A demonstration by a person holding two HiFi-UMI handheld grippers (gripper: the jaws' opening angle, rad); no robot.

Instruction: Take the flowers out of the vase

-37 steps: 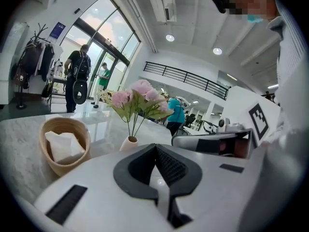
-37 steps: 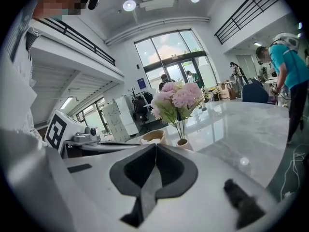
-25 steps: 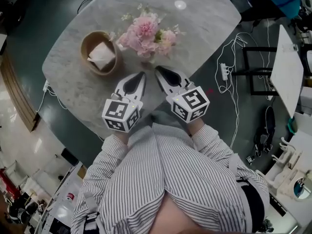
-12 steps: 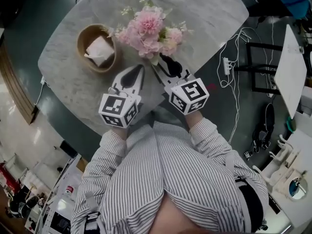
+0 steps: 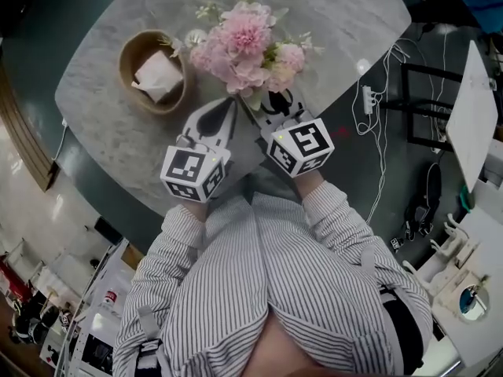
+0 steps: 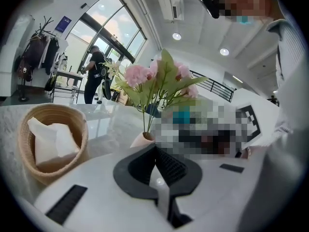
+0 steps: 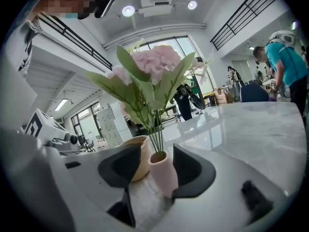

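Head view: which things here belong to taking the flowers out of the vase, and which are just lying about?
Belonging to the job:
- flowers
- pink vase
- right hand-held gripper, whose jaws have just been opening, with the vase between them
- left hand-held gripper, shut with nothing in it

Lying about:
- woven basket holding white tissues
- power strip on the floor

Left gripper (image 6: 155, 151) held forward and tilted slightly down, jaws closed together with nothing between them, right gripper (image 7: 157, 151) just beside it, jaws just opened wide with the vase (image 7: 163, 174) standing between them, striped sleeves (image 5: 177, 238) drawn close to the body.
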